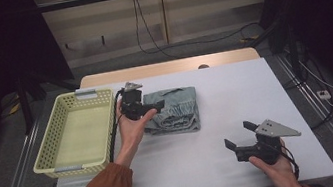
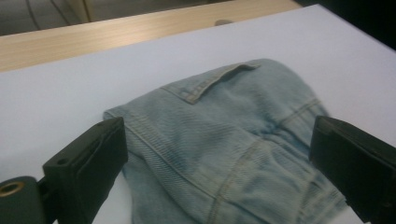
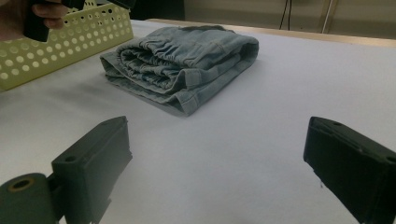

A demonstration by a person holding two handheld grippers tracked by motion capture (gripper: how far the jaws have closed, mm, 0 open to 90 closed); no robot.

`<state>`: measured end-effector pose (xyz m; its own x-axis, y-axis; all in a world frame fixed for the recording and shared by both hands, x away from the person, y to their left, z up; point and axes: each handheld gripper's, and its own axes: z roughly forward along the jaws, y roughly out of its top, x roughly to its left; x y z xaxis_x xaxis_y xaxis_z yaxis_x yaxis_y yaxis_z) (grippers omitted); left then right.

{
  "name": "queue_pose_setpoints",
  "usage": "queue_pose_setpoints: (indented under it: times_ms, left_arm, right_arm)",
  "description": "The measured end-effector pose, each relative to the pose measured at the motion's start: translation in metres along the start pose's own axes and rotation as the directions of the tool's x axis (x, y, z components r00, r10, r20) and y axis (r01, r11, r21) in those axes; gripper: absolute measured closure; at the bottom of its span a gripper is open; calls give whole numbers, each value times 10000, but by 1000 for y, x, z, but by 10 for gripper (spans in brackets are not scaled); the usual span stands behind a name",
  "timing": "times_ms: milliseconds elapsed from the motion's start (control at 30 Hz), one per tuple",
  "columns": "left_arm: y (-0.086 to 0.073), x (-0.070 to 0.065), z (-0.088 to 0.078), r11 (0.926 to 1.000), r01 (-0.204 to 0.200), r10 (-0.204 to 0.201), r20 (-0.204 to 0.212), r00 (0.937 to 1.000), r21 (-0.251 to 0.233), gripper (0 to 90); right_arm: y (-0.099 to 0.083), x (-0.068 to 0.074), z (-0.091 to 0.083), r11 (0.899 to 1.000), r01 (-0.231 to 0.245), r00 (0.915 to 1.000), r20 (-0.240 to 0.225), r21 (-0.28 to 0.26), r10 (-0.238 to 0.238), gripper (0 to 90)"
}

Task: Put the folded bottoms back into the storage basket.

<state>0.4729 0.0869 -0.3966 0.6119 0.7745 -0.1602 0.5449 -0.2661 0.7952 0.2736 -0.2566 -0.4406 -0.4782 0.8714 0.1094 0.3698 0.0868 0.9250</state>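
Observation:
Folded light-blue jeans (image 1: 174,110) lie on the white table, just right of a yellow basket. My left gripper (image 1: 152,108) hovers at the jeans' left edge, jaws wide open, with the denim (image 2: 224,140) spread between and beyond them. My right gripper (image 1: 239,135) is held near the table's front right, open and holding nothing. From it the folded jeans (image 3: 182,63) show farther off, their stacked layers facing me, and the left hand appears at the upper left corner.
A yellow perforated basket (image 1: 55,136) with nothing in it stands at the table's left; its wall (image 3: 60,42) shows in the right gripper view. A wooden strip (image 1: 170,67) runs along the table's far edge. Bare white tabletop (image 1: 234,88) lies right of the jeans.

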Motion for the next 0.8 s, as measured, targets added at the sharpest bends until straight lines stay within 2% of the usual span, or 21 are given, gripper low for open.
queue_pose_setpoints:
  times_ms: [67,133,167,300,367,467,567,600,667,700,733,800]
  left_arm:
    - [0,0,7,9998,-91,96,-226,9997,200,58]
    - [0,4,13,9993,198,-198,-26,9998,323,59]
    - [1,6,16,9990,331,-328,-109,9994,310,67]
    - [1,10,30,9970,264,-231,-467,9986,727,71]
    - [-1,11,34,9973,301,-258,-647,9976,668,74]
    - [-4,11,41,9959,461,-425,-476,9980,779,88]
    - [-6,13,45,9952,300,-222,-840,9962,932,101]
    - [-7,16,47,9945,395,-310,-880,9956,965,101]
    - [-10,21,51,9919,539,-407,-1136,9927,1154,101]
    - [-12,24,53,9897,436,-261,-1279,9914,1364,101]
    - [-13,27,54,9880,524,-326,-1358,9902,1452,100]
    - [-17,33,56,9829,900,-699,-1268,9895,1609,87]
  right_arm:
    - [0,0,0,10000,-3,10000,4,8,3,71]
    - [0,0,0,10000,-28,10000,1,13,28,71]
    - [0,0,0,10000,-19,10000,13,10,19,71]
    - [0,0,0,10000,-61,10000,21,8,61,71]
    - [0,0,0,10000,-78,10000,28,4,78,72]
    - [-1,0,0,10000,-68,10000,33,57,68,72]
    - [-1,0,0,10000,-26,10000,36,51,26,73]
    - [-1,0,0,10000,-17,10000,44,51,16,74]
    - [-1,0,0,10000,-28,10000,25,51,28,75]
    - [-1,0,0,10000,-46,10000,10,61,46,75]
    - [-1,0,0,9999,-77,10000,1,81,77,75]
    - [-1,0,0,9999,-70,10000,-4,103,70,75]
